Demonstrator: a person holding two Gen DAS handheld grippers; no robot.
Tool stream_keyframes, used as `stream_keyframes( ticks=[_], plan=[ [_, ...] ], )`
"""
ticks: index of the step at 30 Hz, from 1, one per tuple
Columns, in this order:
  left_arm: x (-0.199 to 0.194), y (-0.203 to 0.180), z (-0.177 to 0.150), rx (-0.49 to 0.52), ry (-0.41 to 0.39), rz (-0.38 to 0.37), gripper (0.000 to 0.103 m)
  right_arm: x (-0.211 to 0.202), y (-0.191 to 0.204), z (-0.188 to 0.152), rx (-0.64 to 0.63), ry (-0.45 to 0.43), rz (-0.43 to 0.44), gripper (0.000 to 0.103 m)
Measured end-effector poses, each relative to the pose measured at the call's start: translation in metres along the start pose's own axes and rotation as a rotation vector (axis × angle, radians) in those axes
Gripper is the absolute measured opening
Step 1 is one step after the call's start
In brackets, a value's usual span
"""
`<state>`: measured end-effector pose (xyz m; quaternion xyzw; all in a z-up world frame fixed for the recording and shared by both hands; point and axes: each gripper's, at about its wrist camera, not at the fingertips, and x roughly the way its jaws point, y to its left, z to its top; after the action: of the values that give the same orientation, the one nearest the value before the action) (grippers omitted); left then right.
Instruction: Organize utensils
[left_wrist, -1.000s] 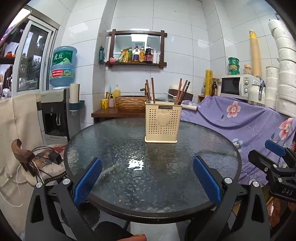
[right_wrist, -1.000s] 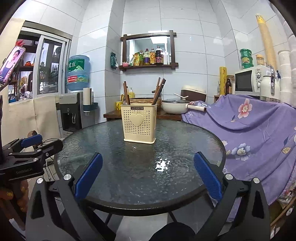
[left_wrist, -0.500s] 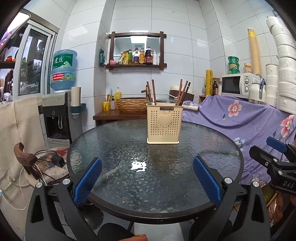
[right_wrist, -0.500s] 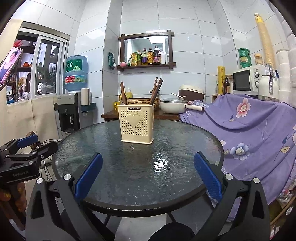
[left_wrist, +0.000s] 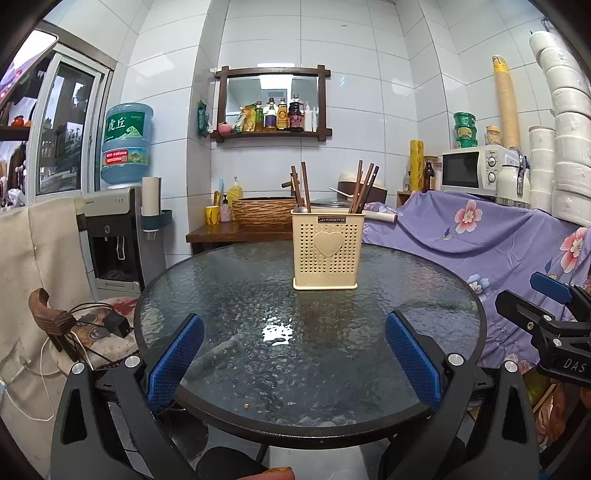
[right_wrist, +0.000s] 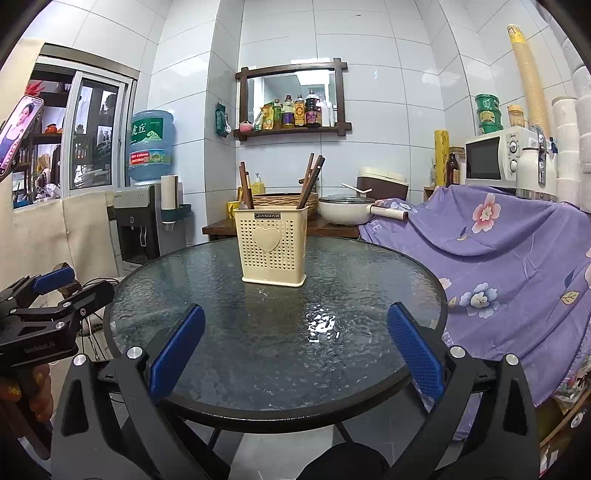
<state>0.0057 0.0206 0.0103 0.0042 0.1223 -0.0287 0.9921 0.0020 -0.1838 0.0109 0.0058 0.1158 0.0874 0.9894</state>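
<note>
Apparently done: chopsticks (left_wrist: 364, 188) stand in holder (left_wrist: 327, 254), table (left_wrist: 229, 295) otherwise bare. Left gripper (left_wrist: 293, 354) and right gripper (right_wrist: 295, 350) gape wide, empty.

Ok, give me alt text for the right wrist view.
A cream utensil holder with brown chopsticks stands on a round glass table, beyond the open, empty right tool. The left tool shows at the left edge.

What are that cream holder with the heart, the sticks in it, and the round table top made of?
Cream perforated utensil holder: looks like moulded matte plastic, with punched holes. Dark brown chopsticks: probably wood, reddish-brown finish. Round table top: textured glass, glossy, reflecting light, in a black rim.
</note>
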Motion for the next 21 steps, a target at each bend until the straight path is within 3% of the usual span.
stream_keyframes(
  ticks=[21],
  plan=[
    [0.0063,0.0043,-0.0022,-0.016,0.034,-0.002,0.096,0.0014,-0.0005,0.0023,-0.002,0.014,0.002,0.097]
  ],
)
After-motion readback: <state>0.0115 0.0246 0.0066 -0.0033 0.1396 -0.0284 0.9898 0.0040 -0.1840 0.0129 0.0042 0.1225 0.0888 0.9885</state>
